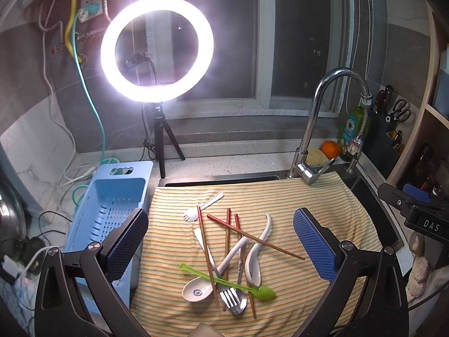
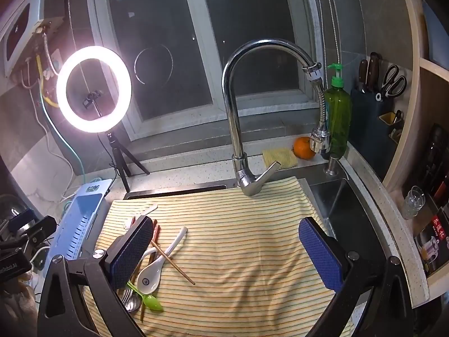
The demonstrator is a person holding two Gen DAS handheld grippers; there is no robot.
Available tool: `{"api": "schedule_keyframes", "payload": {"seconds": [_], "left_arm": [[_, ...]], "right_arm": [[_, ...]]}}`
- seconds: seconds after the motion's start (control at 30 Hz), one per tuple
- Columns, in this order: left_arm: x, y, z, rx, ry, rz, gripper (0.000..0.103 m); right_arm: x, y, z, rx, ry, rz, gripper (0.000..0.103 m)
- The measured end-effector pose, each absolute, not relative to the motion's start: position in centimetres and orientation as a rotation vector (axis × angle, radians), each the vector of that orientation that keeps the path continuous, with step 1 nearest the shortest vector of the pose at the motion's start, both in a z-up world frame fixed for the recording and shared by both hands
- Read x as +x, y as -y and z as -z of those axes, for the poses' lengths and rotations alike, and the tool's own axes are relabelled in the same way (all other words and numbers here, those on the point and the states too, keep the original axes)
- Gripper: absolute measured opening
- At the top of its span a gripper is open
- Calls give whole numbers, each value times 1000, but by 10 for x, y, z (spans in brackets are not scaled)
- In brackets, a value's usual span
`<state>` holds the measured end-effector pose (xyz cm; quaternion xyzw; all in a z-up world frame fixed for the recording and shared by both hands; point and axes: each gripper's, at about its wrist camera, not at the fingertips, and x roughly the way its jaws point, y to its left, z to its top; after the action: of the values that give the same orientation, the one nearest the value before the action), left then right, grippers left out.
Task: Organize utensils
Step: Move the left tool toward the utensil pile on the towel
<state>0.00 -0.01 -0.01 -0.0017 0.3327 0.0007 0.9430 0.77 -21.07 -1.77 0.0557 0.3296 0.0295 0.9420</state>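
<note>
A pile of utensils lies on a striped cloth: white ceramic spoons, a green plastic spoon, a metal fork, a white spork and several brown chopsticks. A blue slotted basket stands left of the cloth. My left gripper is open above the pile, holding nothing. My right gripper is open and empty over the bare cloth, with the pile by its left finger.
A chrome faucet rises behind the cloth, over a sink. A ring light on a tripod stands at the back left. An orange, sponge, green soap bottle and knife block sit at the back right. Cables lie at the left.
</note>
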Motion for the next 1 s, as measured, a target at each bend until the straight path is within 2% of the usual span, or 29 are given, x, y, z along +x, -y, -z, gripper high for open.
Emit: {"api": "schedule_keyframes", "payload": {"seconds": [1.0], "left_arm": [[3, 0, 9, -2, -707, -3, 102]], "right_arm": [[18, 209, 23, 124, -697, -74, 102]]}}
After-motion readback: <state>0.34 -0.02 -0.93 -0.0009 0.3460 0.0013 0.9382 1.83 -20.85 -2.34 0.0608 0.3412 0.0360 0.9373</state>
